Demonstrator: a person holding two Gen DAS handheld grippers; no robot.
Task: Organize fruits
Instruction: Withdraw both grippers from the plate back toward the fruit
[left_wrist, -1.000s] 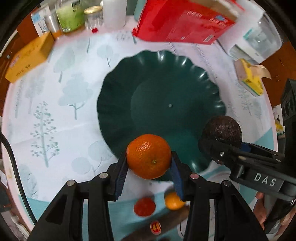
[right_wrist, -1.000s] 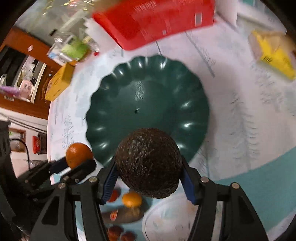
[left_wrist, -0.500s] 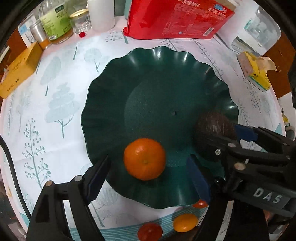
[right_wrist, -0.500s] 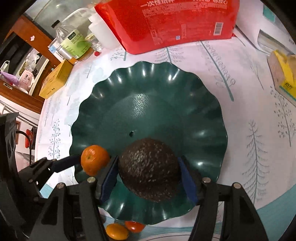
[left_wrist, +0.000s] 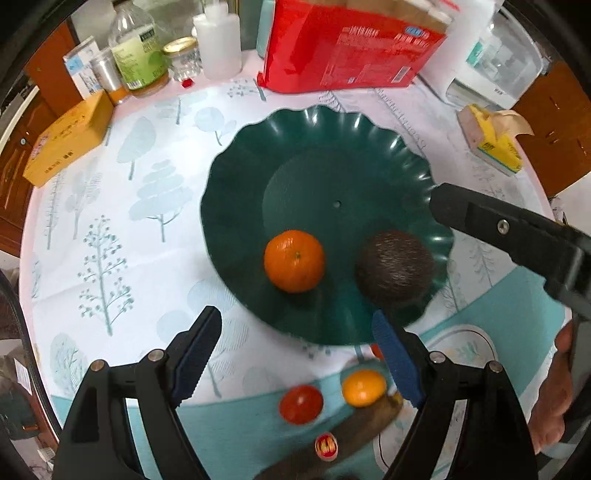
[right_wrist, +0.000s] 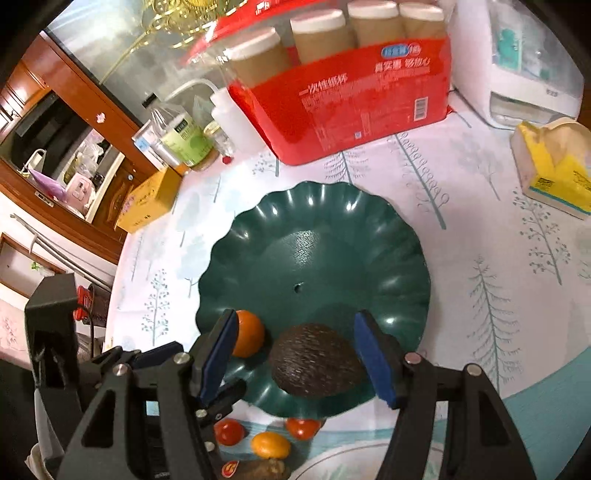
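Note:
A dark green scalloped plate (left_wrist: 321, 155) (right_wrist: 314, 236) sits on the tree-print tablecloth. An orange (left_wrist: 294, 260) (right_wrist: 248, 333) and a dark avocado (left_wrist: 394, 272) (right_wrist: 314, 364) lie in its near half, apart from each other. My left gripper (left_wrist: 295, 354) is open and empty, just short of the plate's near rim. My right gripper (right_wrist: 295, 358) is open, with its jaws on either side of the avocado and clear of it. A red tomato (left_wrist: 301, 403) (right_wrist: 229, 432), a second tomato (right_wrist: 303, 427) and a small orange fruit (left_wrist: 364, 387) (right_wrist: 270, 445) lie on the cloth near the plate's front edge.
A red pack of paper cups (left_wrist: 347, 48) (right_wrist: 343, 107), bottles and jars (left_wrist: 140, 59) and a yellow box (left_wrist: 66, 140) stand at the back. A yellow tissue pack (left_wrist: 491, 140) (right_wrist: 554, 166) lies at the right. A white appliance (right_wrist: 517, 62) stands behind it.
Both grippers opened, letting go of the orange and the avocado into the plate, and have drawn back toward its near rim.

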